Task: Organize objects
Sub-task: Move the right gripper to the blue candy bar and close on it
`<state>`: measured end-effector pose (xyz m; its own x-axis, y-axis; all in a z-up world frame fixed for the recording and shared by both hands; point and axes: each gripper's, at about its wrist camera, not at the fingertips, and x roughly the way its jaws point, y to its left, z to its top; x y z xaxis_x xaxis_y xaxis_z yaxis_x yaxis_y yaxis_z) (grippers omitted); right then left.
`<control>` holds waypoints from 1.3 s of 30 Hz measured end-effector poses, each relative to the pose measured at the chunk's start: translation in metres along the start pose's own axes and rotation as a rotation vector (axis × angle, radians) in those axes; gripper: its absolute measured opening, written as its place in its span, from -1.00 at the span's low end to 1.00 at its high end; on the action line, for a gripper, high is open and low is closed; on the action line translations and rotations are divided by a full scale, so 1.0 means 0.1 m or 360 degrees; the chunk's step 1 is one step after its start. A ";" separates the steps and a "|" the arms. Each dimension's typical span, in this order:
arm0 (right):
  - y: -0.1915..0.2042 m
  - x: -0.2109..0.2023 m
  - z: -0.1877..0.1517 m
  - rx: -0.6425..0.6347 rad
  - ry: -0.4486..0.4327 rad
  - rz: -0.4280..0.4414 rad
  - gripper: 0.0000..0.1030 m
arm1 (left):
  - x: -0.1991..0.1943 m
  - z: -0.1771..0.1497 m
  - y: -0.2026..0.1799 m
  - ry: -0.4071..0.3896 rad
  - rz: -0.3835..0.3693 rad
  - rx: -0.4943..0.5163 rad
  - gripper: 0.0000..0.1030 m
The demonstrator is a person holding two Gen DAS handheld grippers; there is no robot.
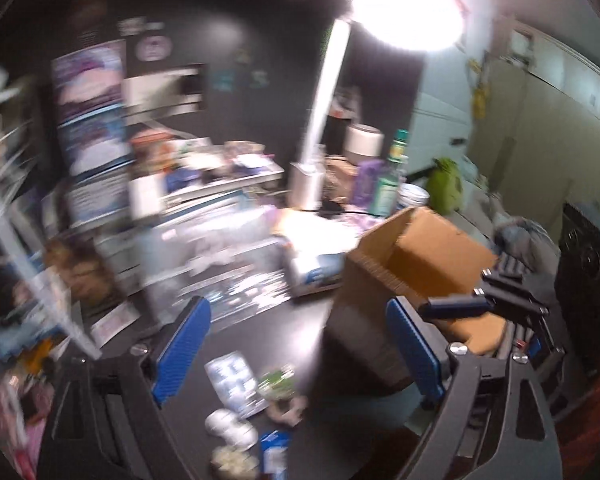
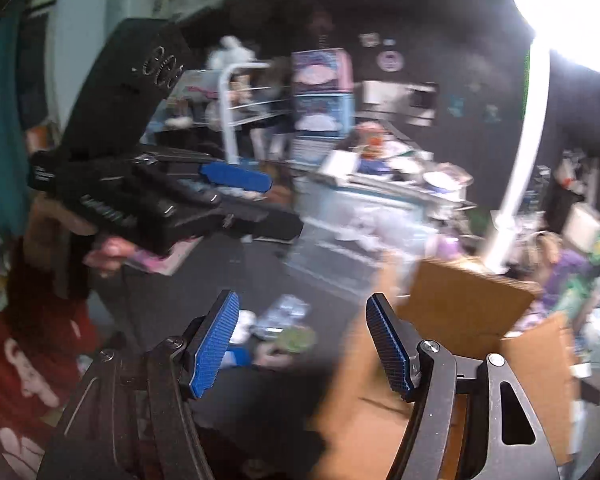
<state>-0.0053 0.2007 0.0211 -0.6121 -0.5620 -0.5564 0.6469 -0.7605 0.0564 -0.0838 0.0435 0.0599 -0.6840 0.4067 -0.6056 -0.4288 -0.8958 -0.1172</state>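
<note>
**Operator:** Clutter is still sitting on the dark desk (image 1: 260, 332); I'm seeing a clear blister pack (image 1: 233, 380), a small green-topped item (image 1: 278, 380), a couple of white round pieces (image 1: 230, 426) and a blue-and-white packet (image 1: 274, 450), all loose in front of the cardboard box (image 1: 416, 256).

**Observer:** Is either tool carrying anything?

**Operator:** No; I'm holding the left gripper (image 1: 300, 360) with its blue pads spread wide and nothing between them; the right gripper (image 2: 300, 344) is standing about half open, also empty, close beside the box (image 2: 472, 308).

**Observer:** So how far along are you?

**Operator:** Hard to say; blur is hiding the inside of the box, so I cannot tell what is already packed; judging by the desk, I'm reckoning several small things are still waiting to go in, and the heaped shelves (image 1: 204, 184) behind are looking untouched.
</note>
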 end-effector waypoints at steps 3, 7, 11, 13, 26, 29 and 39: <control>0.30 0.18 -0.10 -0.0001 0.0005 0.0084 0.25 | -0.16 -0.33 0.27 -0.0078 0.0108 -0.0087 0.77; 0.83 0.36 -0.30 -0.0105 -0.0107 -0.0160 0.38 | -0.23 -0.82 0.65 -0.0131 0.0211 -0.0221 0.77; 1.18 0.55 -0.44 -0.0075 -0.0130 -0.0117 0.38 | -0.25 -1.16 0.91 -0.0123 0.0236 -0.0313 0.77; 1.26 0.70 -0.50 -0.0033 -0.0089 -0.0085 0.38 | -0.26 -1.29 0.99 -0.0121 0.0241 -0.0343 0.77; 1.22 1.48 -1.19 0.0237 0.0225 -0.0347 0.37 | -0.26 -1.75 1.24 -0.0079 0.0245 -0.0446 0.77; 1.13 1.36 -1.23 0.0219 0.0234 -0.0480 0.37 | -0.28 -1.77 1.28 -0.0091 0.0246 -0.0457 0.77; 1.12 1.51 -1.19 0.0233 0.0275 -0.0341 -0.20 | -0.32 -1.77 1.27 -0.0094 0.0241 -0.0462 0.77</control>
<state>0.0287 0.0697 -0.1553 -0.6328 -0.3299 -0.7006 0.4314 -0.9015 0.0347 -0.0122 -0.1152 -0.0750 -0.7640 0.2671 -0.5874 -0.1396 -0.9571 -0.2538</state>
